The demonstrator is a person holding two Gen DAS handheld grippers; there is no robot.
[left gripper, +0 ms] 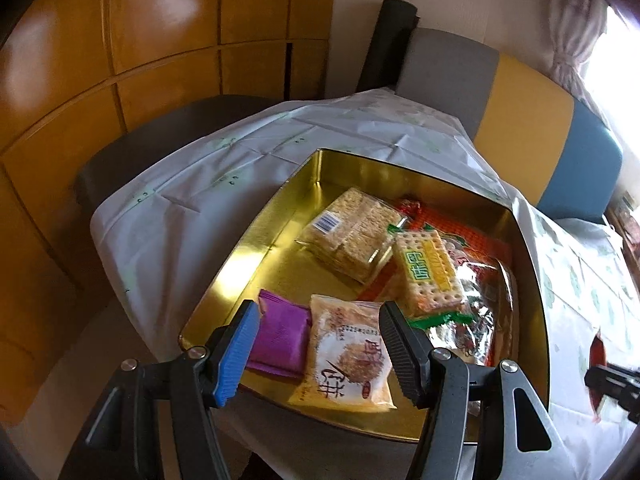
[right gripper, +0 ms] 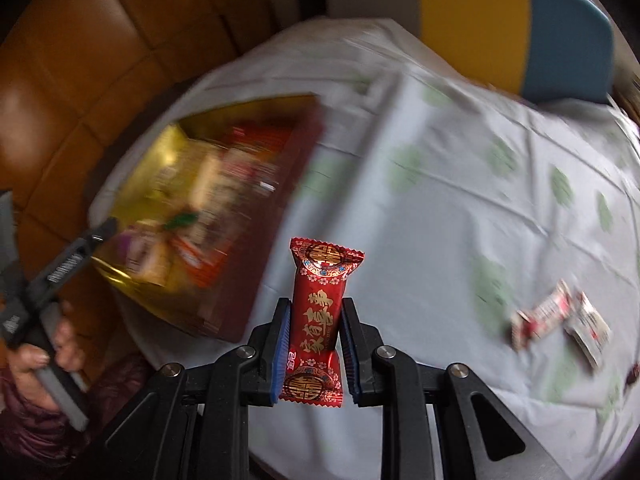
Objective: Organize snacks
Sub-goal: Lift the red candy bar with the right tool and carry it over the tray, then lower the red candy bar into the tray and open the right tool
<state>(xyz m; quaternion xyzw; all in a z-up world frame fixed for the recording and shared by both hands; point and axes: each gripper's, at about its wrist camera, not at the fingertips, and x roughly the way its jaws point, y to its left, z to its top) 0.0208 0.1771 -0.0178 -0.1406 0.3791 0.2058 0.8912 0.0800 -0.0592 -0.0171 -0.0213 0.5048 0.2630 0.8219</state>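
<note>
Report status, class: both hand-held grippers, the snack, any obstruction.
Right hand-held gripper shut on red candy packet. Left hand-held gripper open over gold tin. Nothing blocking.

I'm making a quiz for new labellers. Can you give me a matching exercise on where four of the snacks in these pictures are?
Things:
1. red candy
2. purple packet
3. barcode crackers
4. red-and-white wrappers

Places:
A. loose on the tablecloth, outside the tin
B. tin's near corner, beside the blue pad of the left claw
C. clamped upright in the right claw
D. toward the tin's far side

Pairs: 1-C, 2-B, 3-D, 4-A
</note>
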